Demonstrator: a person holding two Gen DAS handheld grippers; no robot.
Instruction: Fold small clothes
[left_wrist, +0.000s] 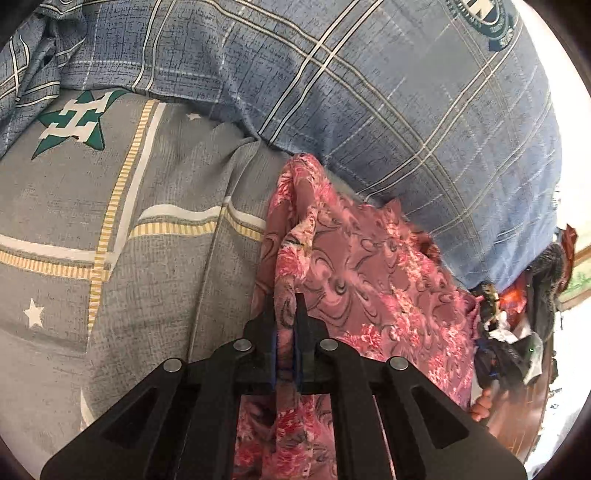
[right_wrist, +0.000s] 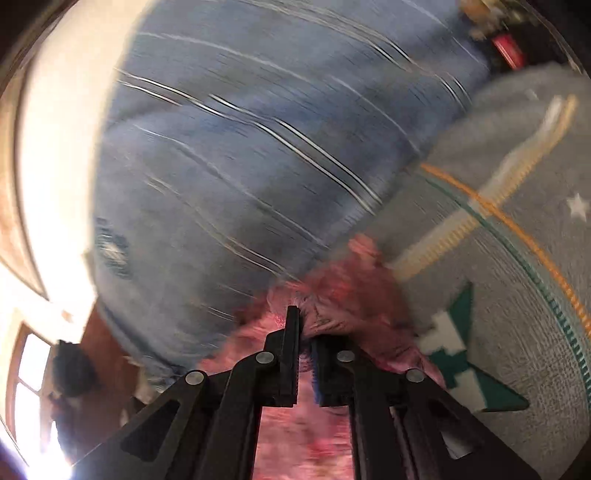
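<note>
Pink floral garment (left_wrist: 362, 258) lies on the grey bedsheet (left_wrist: 155, 280), just beside the blue plaid pillow (left_wrist: 406, 110); left gripper (left_wrist: 286, 325) and right gripper (right_wrist: 304, 332) each pinch its fabric.

Each camera sits just behind its tongs, looking down close; both views share the pink cloth (left_wrist: 369, 258) and bedsheet (left_wrist: 166, 277).

blur: we see the whole right wrist view smeared, the pink floral garment (right_wrist: 332, 295) a mere smudge; whether the right gripper (right_wrist: 301, 325) pinches it we cannot tell | cut off: garment runs under the left gripper (left_wrist: 286, 314) past the bottom edge | hidden: dark clutter (left_wrist: 517, 332) at right unreadable
</note>
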